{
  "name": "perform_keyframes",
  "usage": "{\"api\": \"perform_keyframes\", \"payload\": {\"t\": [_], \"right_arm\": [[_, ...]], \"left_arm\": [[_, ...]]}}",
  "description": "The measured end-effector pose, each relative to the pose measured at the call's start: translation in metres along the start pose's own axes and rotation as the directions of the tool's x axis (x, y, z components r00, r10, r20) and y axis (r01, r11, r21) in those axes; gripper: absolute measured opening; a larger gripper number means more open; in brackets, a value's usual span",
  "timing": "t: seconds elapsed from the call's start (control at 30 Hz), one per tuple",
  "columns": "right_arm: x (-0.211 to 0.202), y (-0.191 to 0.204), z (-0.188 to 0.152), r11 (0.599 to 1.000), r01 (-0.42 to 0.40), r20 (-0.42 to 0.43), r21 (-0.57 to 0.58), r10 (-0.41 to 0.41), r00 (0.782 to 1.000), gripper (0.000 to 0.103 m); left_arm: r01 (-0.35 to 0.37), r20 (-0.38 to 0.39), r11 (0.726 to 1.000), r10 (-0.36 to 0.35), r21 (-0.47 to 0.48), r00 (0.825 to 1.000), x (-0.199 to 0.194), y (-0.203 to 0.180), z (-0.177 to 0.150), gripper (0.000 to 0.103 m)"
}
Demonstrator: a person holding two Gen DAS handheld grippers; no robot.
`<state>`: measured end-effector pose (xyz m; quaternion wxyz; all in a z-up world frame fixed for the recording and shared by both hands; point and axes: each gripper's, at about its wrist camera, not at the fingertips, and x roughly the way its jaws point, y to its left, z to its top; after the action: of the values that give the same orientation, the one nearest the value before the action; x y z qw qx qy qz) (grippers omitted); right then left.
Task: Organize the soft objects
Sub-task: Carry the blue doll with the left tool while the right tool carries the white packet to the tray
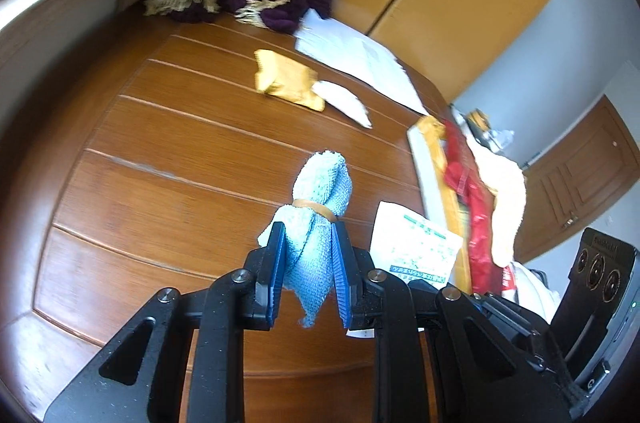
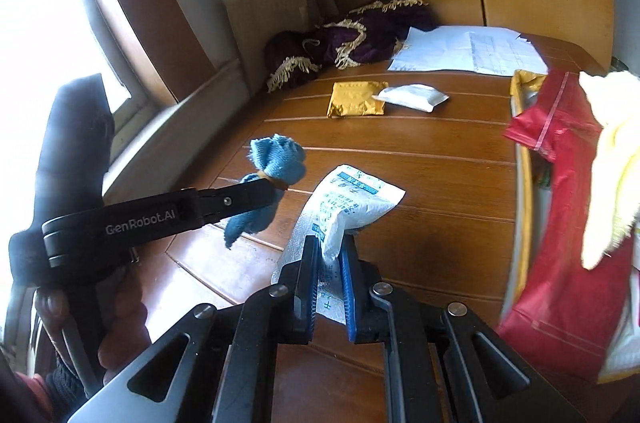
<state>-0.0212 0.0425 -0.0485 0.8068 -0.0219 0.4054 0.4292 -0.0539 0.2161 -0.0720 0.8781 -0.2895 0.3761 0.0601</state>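
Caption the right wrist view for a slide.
Right claw pinches a white printed pouch above the wooden table.

Your left gripper (image 1: 308, 247): black linkage arms, round silver pivot screws, blue ribbed pads (image 1: 277, 263) inside the fingers. Your right gripper (image 2: 330, 263): same black frame, silver screws, blue pads. Right view, 9 o'clock: left gripper's black side reads "GenRobot.AI" in white; dark knit cuff at 7 o'clock.

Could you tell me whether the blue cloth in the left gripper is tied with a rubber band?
Yes, a tan rubber band cinches the blue cloth, which is held between the left gripper fingers.
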Motion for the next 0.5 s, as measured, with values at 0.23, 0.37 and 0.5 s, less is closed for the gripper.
{"api": "perform_keyframes", "payload": {"t": [0.23, 0.37, 0.5], "right_arm": [[-0.056, -0.020, -0.008, 1.000, 0.018, 0.102, 0.020, -0.020, 0.995, 0.011], [-0.084, -0.033, -0.010, 0.999, 0.040, 0.158, 0.023, -0.043, 0.986, 0.011], [-0.101, -0.053, -0.005, 0.997, 0.062, 0.191, 0.047, -0.070, 0.979, 0.011]], "left_arm": [[0.079, -0.036, 0.995, -0.076, 0.063, 0.996, -0.010, -0.049, -0.009, 0.019], [0.137, -0.070, 0.986, -0.131, 0.095, 0.989, -0.011, -0.079, -0.010, 0.019], [0.180, -0.091, 0.976, -0.170, 0.121, 0.981, -0.011, -0.106, -0.012, 0.019]]}}
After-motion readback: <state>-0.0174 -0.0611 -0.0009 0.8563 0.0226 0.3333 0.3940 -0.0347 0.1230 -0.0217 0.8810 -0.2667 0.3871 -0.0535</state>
